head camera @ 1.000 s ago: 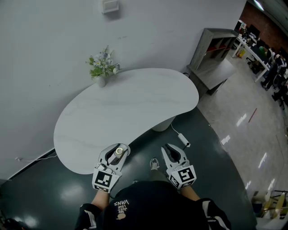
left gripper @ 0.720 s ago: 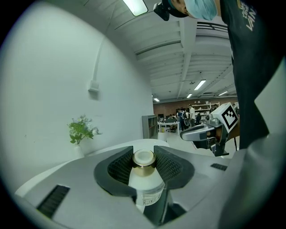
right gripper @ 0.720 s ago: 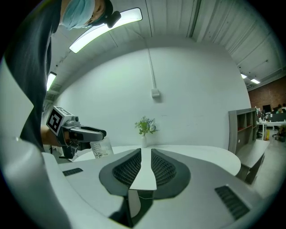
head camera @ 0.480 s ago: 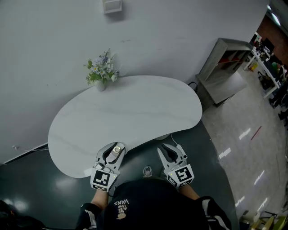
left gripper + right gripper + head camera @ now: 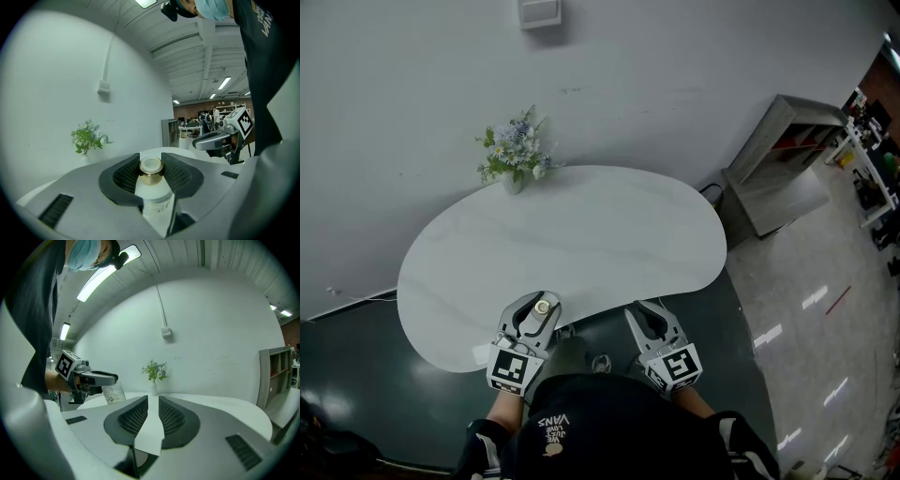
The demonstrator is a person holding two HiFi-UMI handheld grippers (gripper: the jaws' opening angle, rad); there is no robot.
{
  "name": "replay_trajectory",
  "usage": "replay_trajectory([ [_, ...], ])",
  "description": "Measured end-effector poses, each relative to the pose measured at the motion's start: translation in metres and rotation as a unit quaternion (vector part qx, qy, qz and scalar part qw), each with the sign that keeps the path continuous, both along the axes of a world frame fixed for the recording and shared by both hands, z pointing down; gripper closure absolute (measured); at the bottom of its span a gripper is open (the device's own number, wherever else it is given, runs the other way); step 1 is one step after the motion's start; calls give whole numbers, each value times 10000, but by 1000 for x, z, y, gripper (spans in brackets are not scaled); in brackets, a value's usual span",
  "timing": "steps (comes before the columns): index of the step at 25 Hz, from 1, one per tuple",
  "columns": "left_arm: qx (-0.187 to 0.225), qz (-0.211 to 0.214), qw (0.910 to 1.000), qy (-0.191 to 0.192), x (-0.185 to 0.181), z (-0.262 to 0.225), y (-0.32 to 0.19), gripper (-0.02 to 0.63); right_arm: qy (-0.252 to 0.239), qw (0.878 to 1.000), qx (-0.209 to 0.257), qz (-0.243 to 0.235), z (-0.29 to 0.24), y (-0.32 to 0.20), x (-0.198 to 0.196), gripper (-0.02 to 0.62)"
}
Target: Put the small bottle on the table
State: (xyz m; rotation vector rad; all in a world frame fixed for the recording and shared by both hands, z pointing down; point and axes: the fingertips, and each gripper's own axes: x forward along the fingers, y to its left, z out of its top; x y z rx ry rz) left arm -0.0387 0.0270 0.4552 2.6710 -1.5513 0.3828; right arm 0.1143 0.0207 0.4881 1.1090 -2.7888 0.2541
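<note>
My left gripper [image 5: 534, 317] is shut on the small bottle [image 5: 543, 307], a pale bottle with a gold neck and a white cap [image 5: 151, 165]. The black ribbed pads [image 5: 125, 173] press on its neck from both sides. It hangs upright over the near edge of the white kidney-shaped table [image 5: 581, 234]. My right gripper [image 5: 652, 321] is beside it, just off the table's edge, its jaws a narrow gap apart with nothing between them [image 5: 153, 414]. The right gripper view shows the left gripper [image 5: 89, 378] with the bottle [image 5: 113, 392] at the left.
A small white vase of flowers [image 5: 514, 155] stands at the table's far left edge by the wall. A grey shelf unit [image 5: 787, 159] is to the right. Dark floor [image 5: 356, 375] lies below the table's near side; a cable [image 5: 356, 298] runs along the wall.
The table has come closer in the head view. Both grippers have moved forward to its near edge, the left one still holding the bottle.
</note>
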Motion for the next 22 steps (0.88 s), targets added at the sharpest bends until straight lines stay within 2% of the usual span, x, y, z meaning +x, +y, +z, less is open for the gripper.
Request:
replay_trajectory([
  [15,-94,394,9992,-73,-13,11,-89,448,-4,9993,-104,372,7,-70,-16,541],
  [22,-191,386,9990,-126,-30,23,-125,448,51,9994,-190,296,15,-94,-32,537],
])
